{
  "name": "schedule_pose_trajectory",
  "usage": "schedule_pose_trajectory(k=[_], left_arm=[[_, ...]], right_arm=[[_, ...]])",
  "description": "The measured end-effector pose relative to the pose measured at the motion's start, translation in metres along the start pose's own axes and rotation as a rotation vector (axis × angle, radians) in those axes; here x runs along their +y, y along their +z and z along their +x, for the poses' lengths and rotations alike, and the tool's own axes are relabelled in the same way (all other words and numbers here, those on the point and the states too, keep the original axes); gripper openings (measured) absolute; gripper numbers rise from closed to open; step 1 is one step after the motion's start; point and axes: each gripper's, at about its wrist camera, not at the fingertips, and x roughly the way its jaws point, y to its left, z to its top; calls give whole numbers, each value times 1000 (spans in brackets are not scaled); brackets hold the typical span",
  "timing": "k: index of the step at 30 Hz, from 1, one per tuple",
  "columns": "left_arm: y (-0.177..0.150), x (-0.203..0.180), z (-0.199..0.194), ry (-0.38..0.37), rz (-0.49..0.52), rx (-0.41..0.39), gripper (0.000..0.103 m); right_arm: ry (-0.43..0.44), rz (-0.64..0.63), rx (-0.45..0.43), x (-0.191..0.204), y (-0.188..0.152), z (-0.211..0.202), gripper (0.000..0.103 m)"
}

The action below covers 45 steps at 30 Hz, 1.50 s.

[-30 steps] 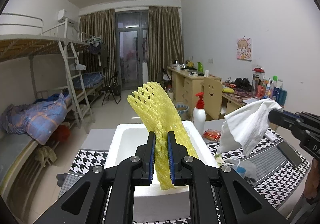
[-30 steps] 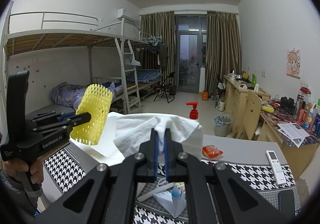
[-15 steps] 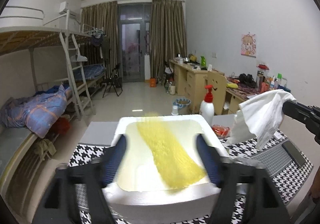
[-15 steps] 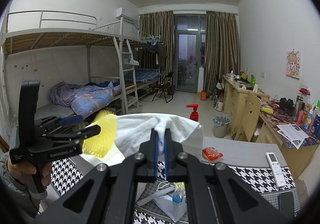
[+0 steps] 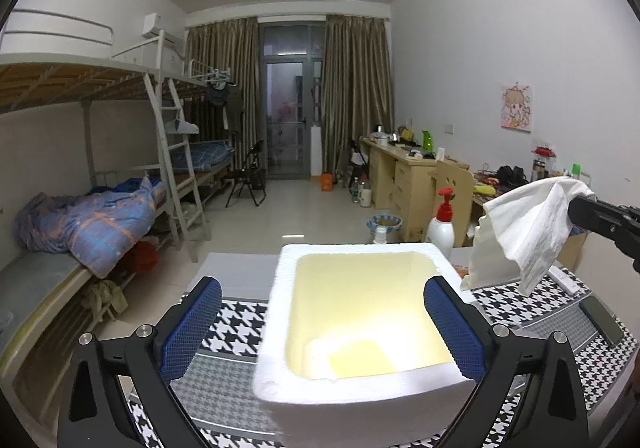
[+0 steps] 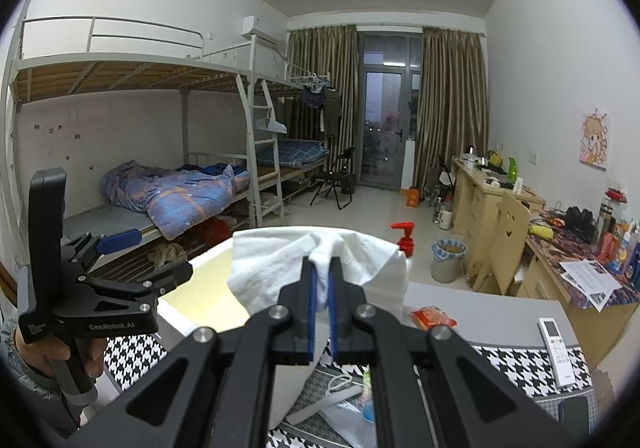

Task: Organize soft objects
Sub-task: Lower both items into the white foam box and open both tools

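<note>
Left gripper (image 5: 320,322): fingers spread wide, nothing held, positioned over the white foam box (image 5: 276,328). Right gripper (image 6: 321,302): clenched on a white cloth (image 6: 280,268), which is held aloft to the right of the box. Foam box: set on the houndstooth table cover (image 5: 232,324); a yellow foam net (image 5: 356,358) is seen lying flat on its floor, near the front wall. A red-capped pump bottle (image 5: 441,224) is placed just behind the box's right corner.
</note>
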Motion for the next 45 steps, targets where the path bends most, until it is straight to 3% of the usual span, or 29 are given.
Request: schedule_pose_trajectory(k=[22,42,43,45], left_arm=[[-13,27,-18,75,-35,-17,102],[-24,56,-10,122,-106,12,102],[-24,56,-8,125,-107,15,102],[-25,56,-6,125,-105,21,102]], right_arm=[[112,-30,28,35,10,28,8],[172,-35,168,54,0,71,8],[177,-25,185,52,-1,75,10],[191,-6,211,50,-3,80,24]])
